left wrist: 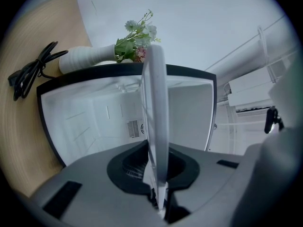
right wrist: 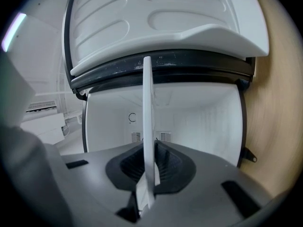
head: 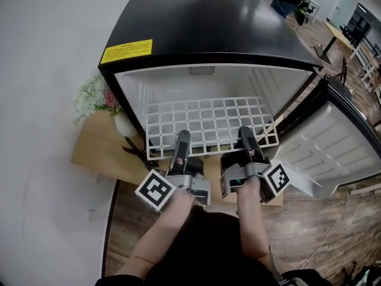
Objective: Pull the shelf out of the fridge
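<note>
**Both grippers clamped on the front edge of the wire shelf**

Head view: A small fridge [head: 208, 22] with a black top stands on a wooden surface [head: 98, 151], its door [head: 333, 151] swung wide to the right. A yellow label [head: 126, 50] sits on the front corner of the top. The white wire shelf [head: 208, 121] lies flat inside the white cavity, with its front edge at the mouth of the fridge. The left gripper [head: 180, 143] grips that edge left of centre and the right gripper [head: 247, 137] grips it right of centre, the two set apart along the rim. Beside the fridge on the left are a white vase [head: 125, 124] of flowers [head: 95, 97] and a black cable [head: 134, 151].

Left gripper view: The shelf [left wrist: 156, 103] shows edge-on, running straight up the middle of the left gripper [left wrist: 158, 174]. Its grey fingers [left wrist: 85, 186] are drawn nearly together and pinch the shelf rim between their dark pads. Behind are the fridge cavity [left wrist: 94, 122], the vase [left wrist: 87, 60], the flowers [left wrist: 137, 39], the cable [left wrist: 31, 72] and the surface [left wrist: 19, 126].

Right gripper view: The shelf [right wrist: 147, 117] again stands edge-on in the middle of the right gripper [right wrist: 149, 171]. Its fingers [right wrist: 222, 186] are likewise almost closed, pressed on the rim. The white cavity [right wrist: 199, 122] lies behind, with the open door [right wrist: 165, 18] and the surface [right wrist: 279, 103] around it.
</note>
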The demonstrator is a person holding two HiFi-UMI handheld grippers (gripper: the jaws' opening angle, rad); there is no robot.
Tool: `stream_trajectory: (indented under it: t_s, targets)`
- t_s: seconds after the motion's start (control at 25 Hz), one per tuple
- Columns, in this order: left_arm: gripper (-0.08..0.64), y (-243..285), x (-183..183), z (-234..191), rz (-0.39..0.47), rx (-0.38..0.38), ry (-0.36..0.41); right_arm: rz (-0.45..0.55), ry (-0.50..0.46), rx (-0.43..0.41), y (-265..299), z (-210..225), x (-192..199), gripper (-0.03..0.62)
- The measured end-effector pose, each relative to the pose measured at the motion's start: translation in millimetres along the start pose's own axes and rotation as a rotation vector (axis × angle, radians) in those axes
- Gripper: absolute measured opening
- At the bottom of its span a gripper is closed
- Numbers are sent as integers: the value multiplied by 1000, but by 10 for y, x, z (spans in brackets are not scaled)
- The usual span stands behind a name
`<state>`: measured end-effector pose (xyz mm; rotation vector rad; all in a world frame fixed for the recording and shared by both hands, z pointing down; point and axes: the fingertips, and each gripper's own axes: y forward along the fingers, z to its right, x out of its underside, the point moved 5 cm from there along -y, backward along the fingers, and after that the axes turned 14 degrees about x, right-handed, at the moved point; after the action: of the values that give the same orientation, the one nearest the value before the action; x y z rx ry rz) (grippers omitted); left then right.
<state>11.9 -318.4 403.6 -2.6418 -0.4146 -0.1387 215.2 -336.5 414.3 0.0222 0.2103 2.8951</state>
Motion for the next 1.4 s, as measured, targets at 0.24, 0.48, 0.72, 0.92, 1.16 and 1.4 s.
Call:
stream_trajectory:
  t_s: [0.24, 0.48, 0.72, 0.92, 1.16, 1.4]
  targets:
    - [38, -113, 41, 47, -10, -5, -4, 2, -7, 5, -128, 28, 24, 12]
    - [37, -115, 36, 40, -20, -1, 8, 0, -13, 3, -126, 44, 18, 12]
    - [38, -119, 36, 29, -40, -4, 4, -6, -13, -5, -131, 43, 20, 14]
    - [38, -91, 11, 23, -106, 58, 23, -28, -23, -30, -108, 48, 8, 14]
    - [43, -149, 1, 16, -143, 69, 18, -25, -46, -43, -134, 62, 13, 21]
    - [84, -211, -6, 27, -215, 96, 79, -27, -73, -46, -194, 81, 32, 52]
